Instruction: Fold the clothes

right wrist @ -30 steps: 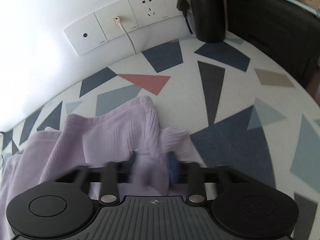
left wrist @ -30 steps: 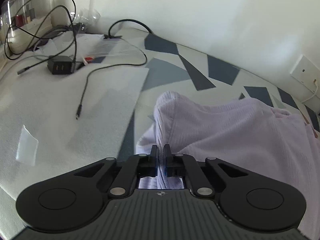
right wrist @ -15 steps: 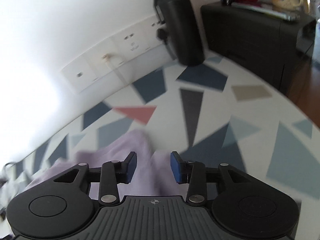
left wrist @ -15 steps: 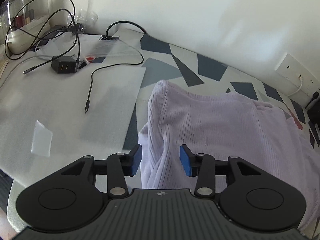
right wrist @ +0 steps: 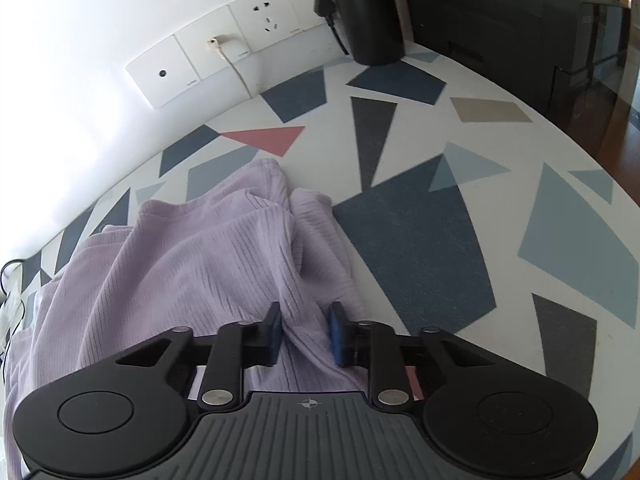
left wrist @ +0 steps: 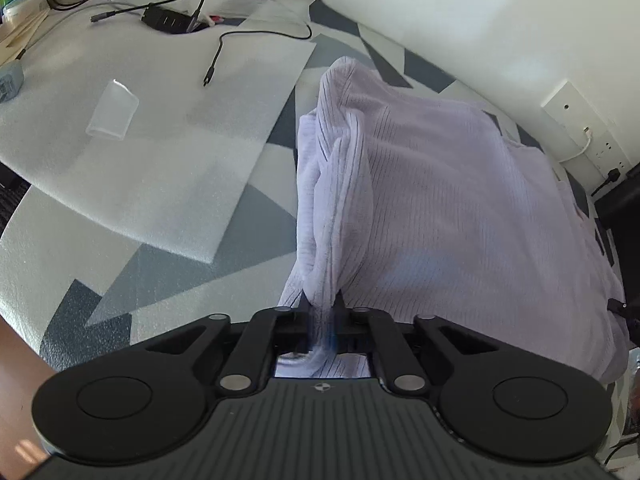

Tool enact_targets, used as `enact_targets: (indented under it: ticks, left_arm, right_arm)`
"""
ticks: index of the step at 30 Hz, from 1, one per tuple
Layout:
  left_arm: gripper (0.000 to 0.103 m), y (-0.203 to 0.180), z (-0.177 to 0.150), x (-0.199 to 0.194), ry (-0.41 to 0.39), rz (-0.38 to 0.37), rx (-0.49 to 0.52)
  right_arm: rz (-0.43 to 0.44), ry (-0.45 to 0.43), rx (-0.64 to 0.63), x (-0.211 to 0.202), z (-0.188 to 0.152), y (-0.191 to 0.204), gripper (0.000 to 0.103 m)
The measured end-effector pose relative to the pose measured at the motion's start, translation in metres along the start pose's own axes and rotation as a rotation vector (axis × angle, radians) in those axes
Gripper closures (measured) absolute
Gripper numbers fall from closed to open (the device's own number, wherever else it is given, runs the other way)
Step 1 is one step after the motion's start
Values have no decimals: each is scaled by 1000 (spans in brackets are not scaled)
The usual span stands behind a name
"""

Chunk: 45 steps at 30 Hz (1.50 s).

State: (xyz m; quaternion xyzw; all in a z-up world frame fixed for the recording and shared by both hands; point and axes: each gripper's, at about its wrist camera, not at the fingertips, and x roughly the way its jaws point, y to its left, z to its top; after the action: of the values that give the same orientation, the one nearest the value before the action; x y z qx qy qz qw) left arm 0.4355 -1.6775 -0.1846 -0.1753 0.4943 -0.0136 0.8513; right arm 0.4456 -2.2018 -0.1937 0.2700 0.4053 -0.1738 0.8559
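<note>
On the patterned desk [right wrist: 420, 240], a lilac ribbed sweater [left wrist: 460, 208] lies in a loose heap. In the left wrist view it fills the area from the centre out to 3 o'clock, with a white foam sheet [left wrist: 140, 140] and a loose cable [left wrist: 256, 36] away at 10 and 11 o'clock. In the right wrist view the sweater spreads from the centre to 8 o'clock. The bare desk runs off toward 3 o'clock, and the wall sockets [right wrist: 240, 44] sit at 11 o'clock.

The left tongs [left wrist: 322, 320] are closing tight on a raised fold along the sweater's left edge. The cloth is pinched between the jaws and rises from them in a ridge toward 12 o'clock. The right tongs [right wrist: 306, 332] are closing too. Their blue pads [right wrist: 274, 332] press on either side of a bunched ridge near the sweater's right edge, though they stand less close than the left pair.

The step in hand looks like taking hold of the two side edges before a fold, so the task seems to be at an early stage, since the sweater is rumpled rather than flat. The next move probably calls for both hands to lift together and draw apart so the cloth is taut. They would then carry the held edge over toward 12 o'clock and lay it down evenly. The right grip holds a thick bunch, which may slip or drag extra layers along with it.
</note>
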Motion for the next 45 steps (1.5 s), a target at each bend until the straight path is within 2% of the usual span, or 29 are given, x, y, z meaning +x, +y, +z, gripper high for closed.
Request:
enact_targets:
  ticks: [3,6,7,9,10,11,13,15,18,20,23,26,29,32,34,39,42,45]
  left_arm:
    - [96,10,5,0,-34,22,-8]
    - [96,9,4,3,-38,31,9]
    - [94,7,4,1,-33,31,3]
    - [81,5,4,-1,-11,41,-6]
    - [66,6,3,-5,1,53,-12]
    - [56,7,1,-9,13,65,-19]
    - [50,10,-3,-18,40,73,-46]
    - [49,17,-9,-30,79,68,-109]
    - [49,22,-17,-43,111,-11,-206]
    - [43,23,-23,-40,133,-77,-267]
    - [41,23,-27,-19,171,-144,-379]
    - [41,17,-31,-3,161,-222,-449]
    - [41,14,-32,9,145,-235,-501]
    - [41,19,-37,16,109,-263,-611]
    - [40,18,-36,17,115,-261,-622]
    - [38,16,-41,14,188,-235,-622]
    - [37,11,-42,15,166,-239,-618]
    - [32,-3,-40,17,168,-228,-571]
  right_arm:
    - [-52,-78,15,-6,5,-7,97]
    - [-25,-55,133,0,10,-29,97]
    - [-20,-47,134,-2,8,-29,95]
    - [-22,-46,142,-10,1,-30,72]
    - [-28,-52,157,-18,-5,-31,50]
    - [-34,-57,171,-25,-10,-33,41]
    - [-48,-45,214,-40,-24,-41,41]
    - [-66,-11,301,-53,-40,-53,41]
    - [-37,46,449,-62,-60,-72,41]
    - [-1,85,525,-62,-70,-81,41]
    - [26,114,575,-51,-78,-82,41]
    - [77,118,614,-39,-81,-76,43]
    - [98,107,610,-31,-79,-67,43]
    - [90,104,597,-24,-78,-60,46]
    - [89,99,622,-22,-79,-61,48]
    - [88,92,645,-19,-77,-62,49]
    - [87,93,646,-19,-76,-62,49]
    - [77,93,639,-17,-75,-60,49]
